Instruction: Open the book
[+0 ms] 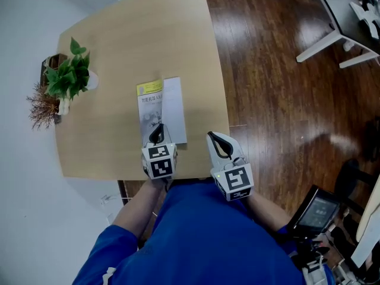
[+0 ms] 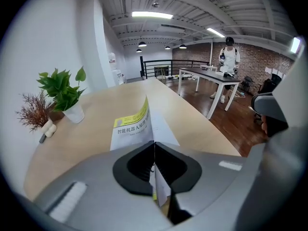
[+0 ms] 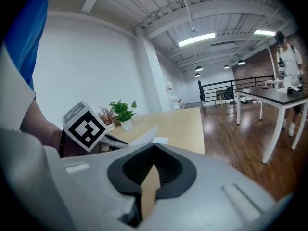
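A thin book (image 1: 151, 108) with a white cover, a yellow band and black print lies near the front edge of the light wooden table (image 1: 119, 40). My left gripper (image 1: 156, 136) is shut on the near edge of the cover (image 2: 137, 124), which stands lifted off the white page (image 1: 174, 108) beneath. In the left gripper view the left gripper (image 2: 154, 146) has its tips together on the thin sheet. My right gripper (image 1: 217, 140) hovers at the table's front right edge, beside the book and apart from it. The right gripper (image 3: 154, 146) is shut with nothing in it.
A green potted plant (image 1: 71, 76) and a brown dried sprig (image 1: 41, 105) stand at the table's left edge. Dark wooden floor (image 1: 267, 88) lies to the right, with a white-legged desk (image 1: 338, 28) beyond. A person (image 2: 230, 52) stands far off by a desk.
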